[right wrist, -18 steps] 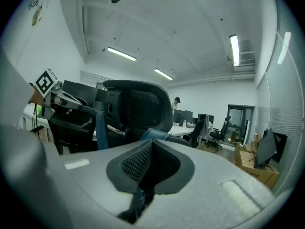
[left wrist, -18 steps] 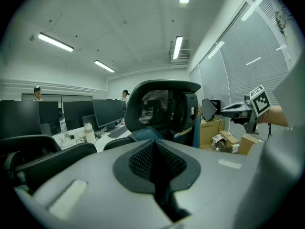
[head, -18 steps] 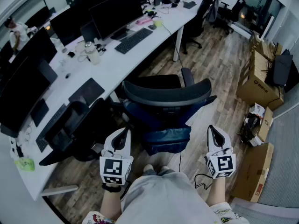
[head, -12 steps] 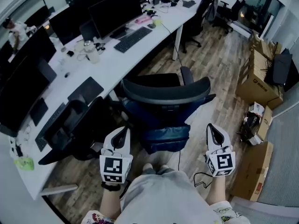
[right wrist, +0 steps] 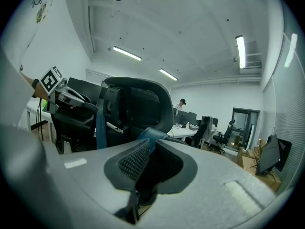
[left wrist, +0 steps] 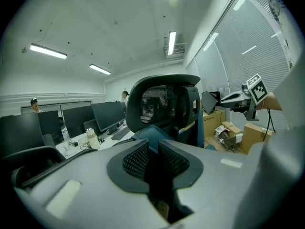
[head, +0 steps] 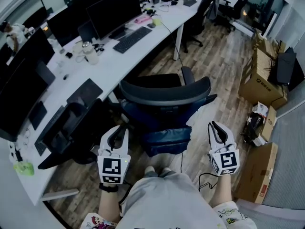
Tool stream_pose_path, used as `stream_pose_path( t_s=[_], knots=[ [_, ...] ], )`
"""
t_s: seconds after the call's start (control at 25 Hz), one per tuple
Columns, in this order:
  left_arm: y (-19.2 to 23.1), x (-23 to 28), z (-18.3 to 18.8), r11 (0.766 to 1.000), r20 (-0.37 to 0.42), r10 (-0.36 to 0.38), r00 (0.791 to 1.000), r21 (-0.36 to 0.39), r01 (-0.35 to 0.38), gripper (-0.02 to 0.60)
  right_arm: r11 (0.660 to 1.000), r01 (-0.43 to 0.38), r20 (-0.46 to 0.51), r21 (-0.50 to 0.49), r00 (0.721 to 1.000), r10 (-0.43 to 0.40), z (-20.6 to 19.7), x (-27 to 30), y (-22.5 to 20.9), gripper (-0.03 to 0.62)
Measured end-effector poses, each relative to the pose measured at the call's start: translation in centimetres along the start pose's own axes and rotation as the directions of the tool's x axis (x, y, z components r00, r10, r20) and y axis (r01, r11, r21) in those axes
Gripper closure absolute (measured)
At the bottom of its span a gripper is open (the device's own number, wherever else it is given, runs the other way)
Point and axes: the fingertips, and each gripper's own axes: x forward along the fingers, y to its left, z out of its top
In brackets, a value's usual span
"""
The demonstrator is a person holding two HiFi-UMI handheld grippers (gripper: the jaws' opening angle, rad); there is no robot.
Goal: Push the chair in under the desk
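Now the chair (head: 164, 93) stands pulled out from the white counter (head: 121, 66) on the wooden floor (head: 224, 75), its curved backrest turned toward the person and its seat facing the counter's edge. Behind it, clear of the backrest, the left tool (head: 118, 133) and right tool (head: 215, 129) hover at either side, each nearly closed to a slit and holding nothing. Monitors (head: 112, 8) and a keyboard (head: 130, 39) sit on the counter.

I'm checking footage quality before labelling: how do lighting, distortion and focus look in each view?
Head view: dim, bluish, strong fisheye bending the desk; chair sharp. Left gripper view: ceiling lights blown out, round dark vignette, left claw soft up close. Right gripper view: same vignette, right claw blurred, chair clear.
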Motion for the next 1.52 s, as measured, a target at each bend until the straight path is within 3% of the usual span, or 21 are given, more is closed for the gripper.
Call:
stream_pose_path(
  t_s=[0.52,0.76,1.0,1.24,1.52],
  knots=[
    [1.0,3.0,-0.6,0.983,-0.053,-0.023,0.998,0.183,0.032,0.411,0.976,-0.123,-0.069,-0.178,0.991,0.112,-0.3,3.3,0.0,0.438],
    [2.4,4.8,-1.0,0.955,-0.084,-0.018,0.996,0.294,0.042,0.350,0.943,-0.147,-0.111,-0.297,0.987,0.119,-0.4,5.2,-1.0,0.377],
    [3.6,6.4,-1.8,0.918,-0.133,-0.001,0.991,0.393,0.053,0.296,0.907,-0.154,-0.158,-0.391,0.983,0.099,-1.2,7.2,-2.7,0.357],
    [4.0,8.0,-2.3,0.885,-0.167,-0.003,0.986,0.460,0.080,0.262,0.848,-0.196,-0.212,-0.492,0.972,0.102,-2.3,9.2,-3.2,0.339],
    [4.8,8.6,-2.8,0.853,-0.198,-0.005,0.980,0.511,0.107,0.225,0.803,-0.224,-0.233,-0.552,0.966,0.110,-2.9,11.0,-3.6,0.335]
  ],
)
